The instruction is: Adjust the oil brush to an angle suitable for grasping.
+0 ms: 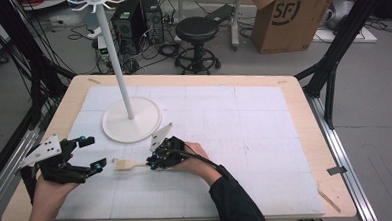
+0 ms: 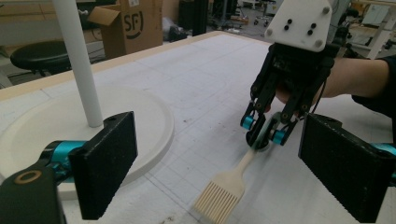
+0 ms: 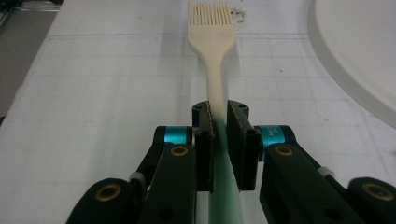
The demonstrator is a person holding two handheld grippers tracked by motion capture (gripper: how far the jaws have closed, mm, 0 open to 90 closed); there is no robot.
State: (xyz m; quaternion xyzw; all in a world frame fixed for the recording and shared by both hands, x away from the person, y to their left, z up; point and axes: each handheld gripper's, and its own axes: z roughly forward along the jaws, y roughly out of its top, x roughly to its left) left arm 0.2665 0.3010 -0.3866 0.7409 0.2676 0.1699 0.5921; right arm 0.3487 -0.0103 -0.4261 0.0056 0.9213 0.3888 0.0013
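Left gripper (image 1: 88, 154): nearest the person at the left of the high view, held in the left hand (image 1: 50, 189) just above the table; its fingers stand wide apart with nothing between them, and in the left gripper view the two black pads (image 2: 108, 161) frame the scene from either side.
Right gripper (image 1: 151, 162): held in the right hand (image 1: 193, 158), which comes in from the lower middle of the high view on a dark sleeve (image 1: 235, 204); it points left, towards the left gripper, with a gap of table between the two.
Right fingers (image 3: 204, 144): closed on the handle of the brush, one pad on each side, as the right gripper view shows.
Brush (image 1: 129, 165): a cream silicone pastry brush with a green end to its handle; it lies low over the table between the two grippers, bristle head (image 2: 218, 200) towards the left gripper, handle running back into the right fingers. Whether the head rests on the mat I cannot tell.
Mat (image 1: 245, 133): a white gridded sheet covering most of the table, under both grippers.
Stand (image 1: 132, 121): a white round base with an upright white pole, on the mat beyond the grippers, near but apart from the brush.
Table (image 1: 304, 111): pale wood edge showing around the mat.
Beyond the table: a black stool (image 1: 196, 33) and a cardboard box (image 1: 290, 16) on the floor.
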